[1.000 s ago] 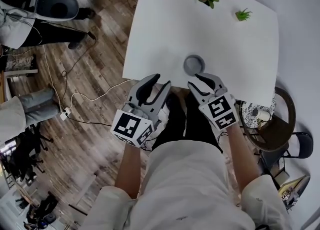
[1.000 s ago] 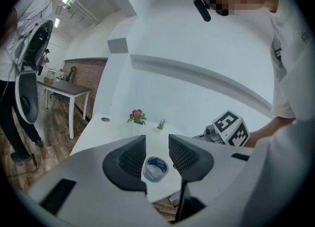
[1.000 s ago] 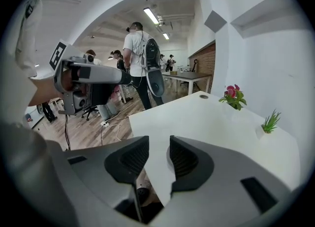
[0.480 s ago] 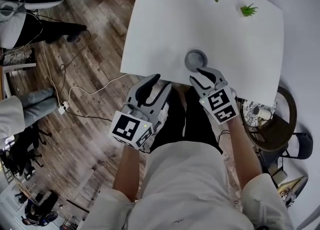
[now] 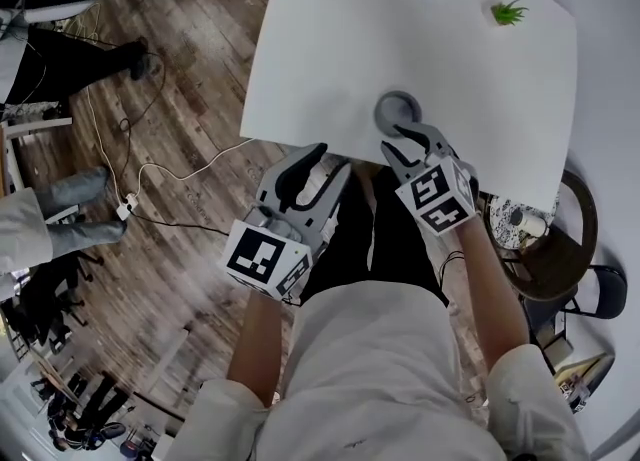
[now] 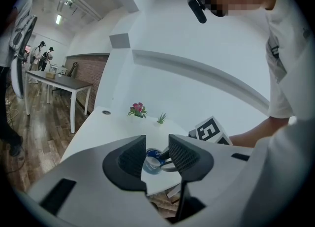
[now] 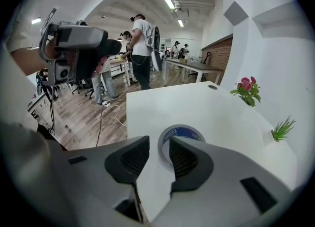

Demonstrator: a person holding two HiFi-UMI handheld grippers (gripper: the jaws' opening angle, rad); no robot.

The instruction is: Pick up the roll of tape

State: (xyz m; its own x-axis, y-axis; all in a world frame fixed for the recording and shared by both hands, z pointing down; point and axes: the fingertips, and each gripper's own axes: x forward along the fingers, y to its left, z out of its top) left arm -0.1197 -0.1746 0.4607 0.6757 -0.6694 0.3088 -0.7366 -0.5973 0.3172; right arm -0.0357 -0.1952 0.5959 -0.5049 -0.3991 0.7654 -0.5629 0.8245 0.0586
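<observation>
The roll of tape (image 5: pixel 398 109) lay flat near the front edge of the table (image 5: pixel 330 59). The right gripper (image 5: pixel 403 141) had moved forward to its near rim, jaws apart and empty, so the grasp seemed close. The left gripper (image 5: pixel 325 167) waited beside the table, also open and holding nothing.

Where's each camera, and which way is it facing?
Head view: on the head, looking steeply down at table, left gripper, right gripper, forearms.
Left gripper view: on left gripper, facing roll of tape seen through its open jaws; right gripper visible.
Right gripper view: on right gripper, facing the tape past its open jaws; left gripper visible.
Shared: all show the tape.
</observation>
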